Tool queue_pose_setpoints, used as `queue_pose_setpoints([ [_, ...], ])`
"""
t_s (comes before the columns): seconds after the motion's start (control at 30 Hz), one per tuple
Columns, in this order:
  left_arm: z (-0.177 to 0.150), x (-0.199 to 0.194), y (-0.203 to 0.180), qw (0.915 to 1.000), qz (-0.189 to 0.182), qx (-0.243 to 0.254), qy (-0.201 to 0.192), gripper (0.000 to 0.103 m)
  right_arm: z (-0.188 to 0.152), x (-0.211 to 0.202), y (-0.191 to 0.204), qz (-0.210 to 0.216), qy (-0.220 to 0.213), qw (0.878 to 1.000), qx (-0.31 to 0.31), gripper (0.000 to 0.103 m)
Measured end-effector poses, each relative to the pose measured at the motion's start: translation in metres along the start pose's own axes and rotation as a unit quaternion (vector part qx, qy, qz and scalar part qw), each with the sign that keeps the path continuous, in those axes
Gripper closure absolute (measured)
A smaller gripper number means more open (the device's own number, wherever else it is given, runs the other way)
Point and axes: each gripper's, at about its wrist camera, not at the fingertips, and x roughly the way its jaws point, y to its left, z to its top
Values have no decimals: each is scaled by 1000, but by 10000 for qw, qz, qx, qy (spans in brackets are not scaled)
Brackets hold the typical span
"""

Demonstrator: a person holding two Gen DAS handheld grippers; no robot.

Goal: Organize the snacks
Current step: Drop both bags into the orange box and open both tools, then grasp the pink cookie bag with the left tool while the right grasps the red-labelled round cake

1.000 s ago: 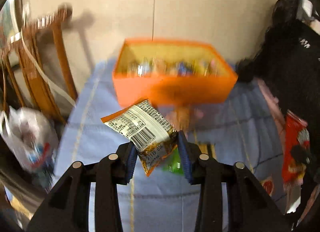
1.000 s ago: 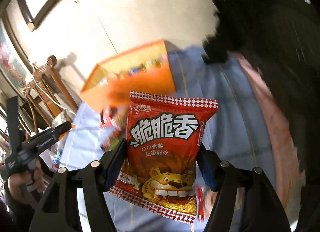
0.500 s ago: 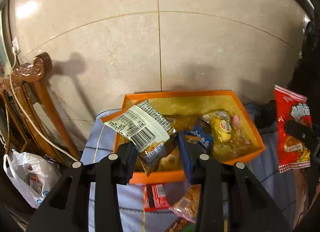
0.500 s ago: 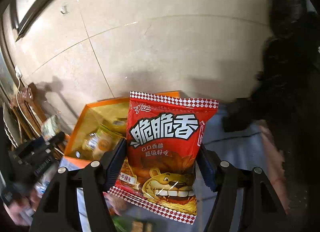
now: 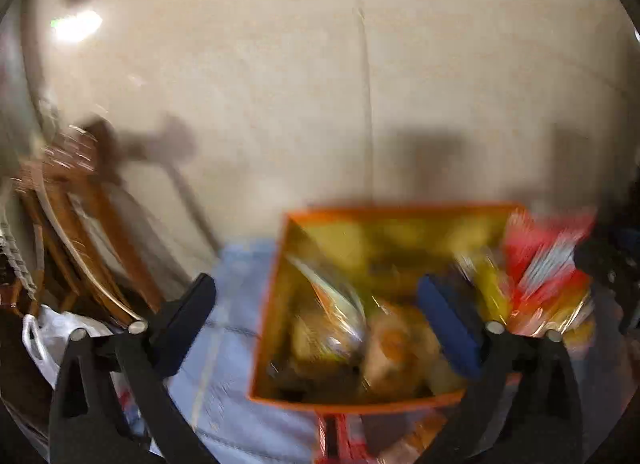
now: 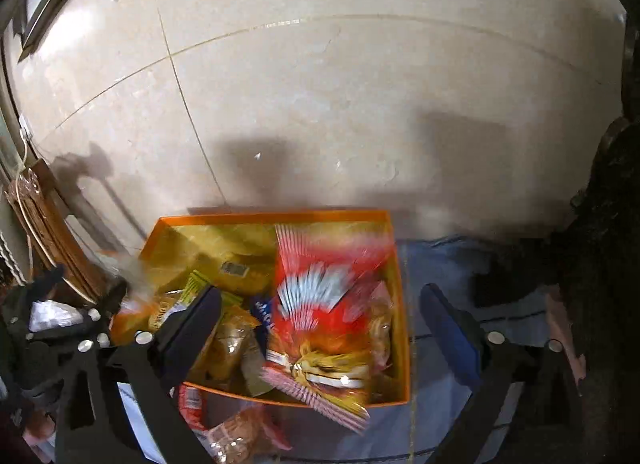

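left gripper [image 5: 320, 300]: jaws opening, spread wide above the near-left part of the orange box [image 5: 268, 320]; nothing pinched between the pads.
small packet [image 5: 336, 312]: blurred streak of white and orange, apart from both pads, inside the box at its left side; whether already landed or falling, cannot tell.
right gripper [image 6: 320, 308]: jaws opening, spread wide over the near right part of the box; pads clear of the bag.
red snack bag [image 6: 328, 304]: smeared by motion, tilted, lower edge hanging over the near wall of the box, upper part over the pile within; not gripped.
orange box, right wrist view [image 6: 402, 304]: open-topped, set on the blue cloth [image 6: 440, 264] against the tiled wall [image 6: 360, 103]; already heaped with yellow and brown packets.
loose snacks [image 6: 236, 436]: red wrapper and a brownish packet lying on the cloth just in front of the box.
surroundings: wooden chair [image 5: 92, 232] and white plastic bag [image 5: 60, 332] at left, well apart from the box.
step in hand: judged as release of two snacks into the box, one from each gripper.
next move: judged to call for pulling both grippers back from the box, then reaching for the loose snacks on the cloth.
caution: red bag sat near the front edge, so liable to slide out; possibly in need of a nudge inward.
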Motion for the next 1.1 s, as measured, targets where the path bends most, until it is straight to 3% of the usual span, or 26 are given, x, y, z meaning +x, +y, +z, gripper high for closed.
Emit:
queue_pose_setpoints([
  [0.13,-8,2,-1,9991,-254,74,317,4,-9,-18,-1,-142,-12,9997,-190,4],
  [0.23,-28,-11,4,9989,-291,60,368,4,-39,-45,-15,-345,115,9992,-134,4],
  [0.33,-68,-33,4,9959,-753,236,446,4,-115,-89,-41,-651,376,9971,94,4],
  [0.4,-91,-40,-4,9939,-852,556,428,4,-184,-108,-64,-1009,990,9898,197,4],
  [0.47,-119,-43,-20,9883,-1071,988,448,4,-242,-118,-89,-1286,1730,9747,591,4],
  [0.53,-142,-43,-41,9741,-1473,1626,557,4,-287,-132,-110,-1147,2033,9654,1159,4],
  [0.57,-154,-40,-56,9653,-1539,2016,628,4,-311,-142,-121,-1217,2152,9574,1490,4],
  [0.63,-167,-24,-78,9577,-1361,2409,786,4,-341,-154,-135,-1400,2324,9430,1926,4],
  [0.7,-169,-3,-91,9565,-1517,2263,1041,4,-353,-162,-141,-1357,2310,9368,2252,4],
  [0.8,-172,26,-103,9521,-1802,2028,1413,4,-359,-172,-145,-1178,2069,9377,2531,4],
  [0.83,-173,32,-105,9504,-1832,2034,1476,8,-359,-173,-145,-1156,2059,9380,2536,4],
  [0.87,-175,36,-108,9497,-1827,2060,1489,42,-359,-172,-143,-1175,2066,9397,2460,4],
  [0.9,-179,39,-110,9504,-1721,2128,1480,54,-360,-171,-142,-1230,2064,9416,2361,4],
  [1.0,-184,33,-113,9468,-1804,2262,1407,64,-360,-156,-138,-1399,2010,9489,1991,4],
  [1.1,-184,23,-109,9437,-1917,2307,1397,76,-359,-135,-131,-1251,1932,9583,1693,4],
])
